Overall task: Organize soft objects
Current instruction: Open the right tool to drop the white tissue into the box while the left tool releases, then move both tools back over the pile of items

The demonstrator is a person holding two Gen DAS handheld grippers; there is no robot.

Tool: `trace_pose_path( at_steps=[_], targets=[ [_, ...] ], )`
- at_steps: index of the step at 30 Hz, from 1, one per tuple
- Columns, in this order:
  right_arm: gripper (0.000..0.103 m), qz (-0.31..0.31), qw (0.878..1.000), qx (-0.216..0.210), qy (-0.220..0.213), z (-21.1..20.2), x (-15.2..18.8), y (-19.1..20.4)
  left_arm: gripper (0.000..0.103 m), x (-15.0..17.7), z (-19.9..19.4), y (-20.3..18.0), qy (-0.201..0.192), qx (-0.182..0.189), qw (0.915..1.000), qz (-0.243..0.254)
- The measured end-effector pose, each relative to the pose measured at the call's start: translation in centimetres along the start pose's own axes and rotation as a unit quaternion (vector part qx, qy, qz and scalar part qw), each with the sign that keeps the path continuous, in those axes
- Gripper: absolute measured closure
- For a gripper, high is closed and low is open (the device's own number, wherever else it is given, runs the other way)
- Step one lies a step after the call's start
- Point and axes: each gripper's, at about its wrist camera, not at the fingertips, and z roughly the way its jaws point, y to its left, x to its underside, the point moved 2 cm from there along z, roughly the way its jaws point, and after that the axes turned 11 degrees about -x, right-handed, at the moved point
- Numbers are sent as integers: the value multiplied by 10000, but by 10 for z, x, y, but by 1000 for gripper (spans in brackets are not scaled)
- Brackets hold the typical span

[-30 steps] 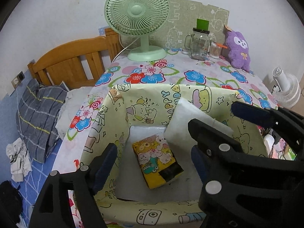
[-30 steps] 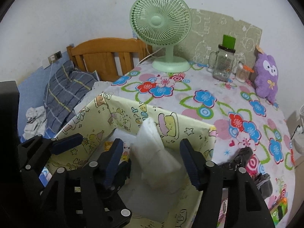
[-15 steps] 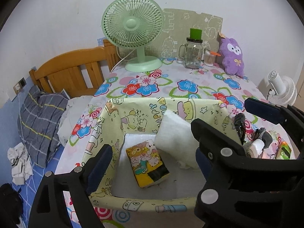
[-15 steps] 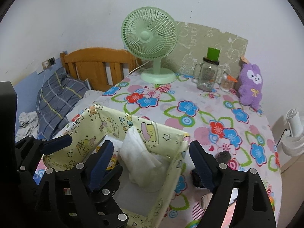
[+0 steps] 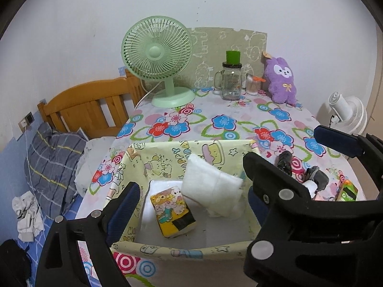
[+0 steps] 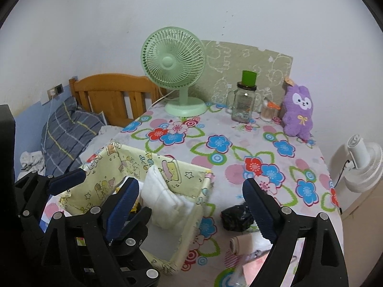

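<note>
My left tool [image 5: 189, 208] stands wide, and its jaws have just been opening; nothing is pressed between them. My right tool [image 6: 191, 205] is also wide after opening just now, and it holds nothing. Both tools hang above the near end of the surface [image 6: 239, 148], which has a cloth with big flowers.

Below the left tool is the yellow fabric box [image 5: 167, 157] with cartoon prints. Inside it, the white folded cloth [image 5: 210, 186] leans against the far wall, tilted, on the right half of the box. Just beside it, the yellow cartoon tissue pack [image 5: 172, 211] lies flat on the white bottom, near the left side.

Outside the box, to its right, some things lie on the surface: a black crumpled thing [image 6: 237, 217], a pinkish roll [image 6: 241, 245] and a green and orange carton [image 5: 347, 191]. I cannot tell exactly what the black thing is.

At the far end stand a green fan [image 5: 158, 55], a glass jar mug [image 5: 231, 81] with a green top, and a purple plush toy [image 5: 282, 81].
</note>
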Motion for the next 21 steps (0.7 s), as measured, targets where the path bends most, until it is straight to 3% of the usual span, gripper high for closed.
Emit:
trace_pose_path(
  at_steps=[21],
  targets=[
    [8,161,9984,345,-426,-60,15,-35,9,-2,-44,-46,-426,218,9987,184]
  ],
)
